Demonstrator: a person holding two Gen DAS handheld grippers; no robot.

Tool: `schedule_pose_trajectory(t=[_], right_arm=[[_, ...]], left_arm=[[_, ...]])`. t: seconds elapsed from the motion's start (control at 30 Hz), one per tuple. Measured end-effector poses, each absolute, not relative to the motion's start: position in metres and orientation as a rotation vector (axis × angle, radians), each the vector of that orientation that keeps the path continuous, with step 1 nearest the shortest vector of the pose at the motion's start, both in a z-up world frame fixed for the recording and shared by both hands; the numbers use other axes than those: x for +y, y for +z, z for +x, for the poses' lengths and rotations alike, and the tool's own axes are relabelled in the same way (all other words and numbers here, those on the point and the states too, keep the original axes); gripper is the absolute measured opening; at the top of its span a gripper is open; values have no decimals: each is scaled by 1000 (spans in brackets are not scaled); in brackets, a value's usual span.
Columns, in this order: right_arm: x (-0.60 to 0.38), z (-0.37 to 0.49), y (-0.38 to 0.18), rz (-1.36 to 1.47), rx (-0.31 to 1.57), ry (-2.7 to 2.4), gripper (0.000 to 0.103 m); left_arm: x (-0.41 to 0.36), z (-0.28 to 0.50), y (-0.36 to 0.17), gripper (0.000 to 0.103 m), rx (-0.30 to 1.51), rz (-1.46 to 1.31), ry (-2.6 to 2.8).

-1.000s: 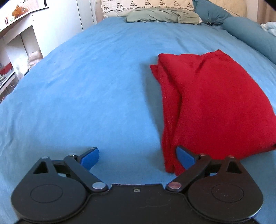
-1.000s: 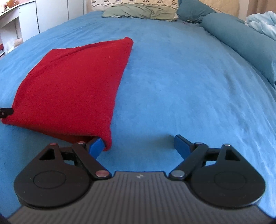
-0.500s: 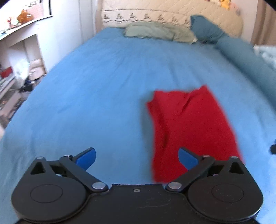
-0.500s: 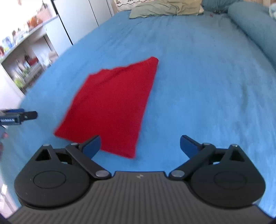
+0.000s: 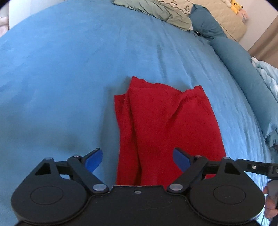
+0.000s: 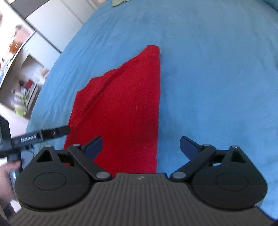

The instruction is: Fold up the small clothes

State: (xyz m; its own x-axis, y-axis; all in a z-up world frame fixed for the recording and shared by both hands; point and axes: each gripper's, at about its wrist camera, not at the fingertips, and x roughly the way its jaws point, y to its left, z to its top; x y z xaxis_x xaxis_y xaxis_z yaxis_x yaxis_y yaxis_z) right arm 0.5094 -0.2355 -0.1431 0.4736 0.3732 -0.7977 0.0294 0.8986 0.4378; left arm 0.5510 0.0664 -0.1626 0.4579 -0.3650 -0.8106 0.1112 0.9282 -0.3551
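While the folded red knit garment [image 5: 166, 125] is lying flat on the blue bedspread [image 5: 60, 73], both hand-held grippers are hovering above its near end with nothing between their fingers. The left gripper [image 5: 138, 160] is holding its blue-padded fingers [image 5: 93, 159] spread wide, the garment's left folded edge showing in the gap between them and the right pad overlapping the red cloth in the view, though whether it is touching cannot be told. The right gripper [image 6: 140, 146] is likewise gaping wide, its left pad [image 6: 93, 146] sitting over the red cloth and its right pad over bare bedspread, so the garment's right edge is running up between the two.

In the left wrist view the garment is showing layered folds along its left side and a crease near its far edge. The right gripper's black finger is poking into that view at the lower right, and the left gripper's black finger [image 6: 52, 133] is reaching into the right wrist view beside the garment's left edge.

A grey-green pillow [image 5: 156, 12] and a dark teal cushion [image 5: 205, 26] are lying at the far end of the bed, with a long teal bolster [image 5: 246, 78] along the right side.
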Motion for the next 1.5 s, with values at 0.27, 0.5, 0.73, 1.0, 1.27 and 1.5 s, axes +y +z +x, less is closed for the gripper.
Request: schedule_pose_trajectory(t=[0.27, 0.5, 0.73, 1.0, 1.27, 1.5], right_arm=[[-226, 538, -173, 452, 1084, 252, 87], [-226, 539, -178, 479, 1061, 275, 48], [-224, 526, -146, 473, 992, 302, 39], [-264, 443, -79, 465, 961, 273, 39], [-318, 346, -120, 460, 1024, 226, 39], [-340, 314, -188, 508, 914, 275, 51]], left_arm=[[62, 573, -184, 79, 1100, -243, -354], [65, 572, -184, 40, 1119, -281, -409], [45, 552, -148, 25, 1060, -187, -390], [-2, 460, -87, 25, 978, -143, -452], [-62, 382, -143, 25, 1045, -127, -465], [-65, 353, -184, 39, 893, -92, -393]])
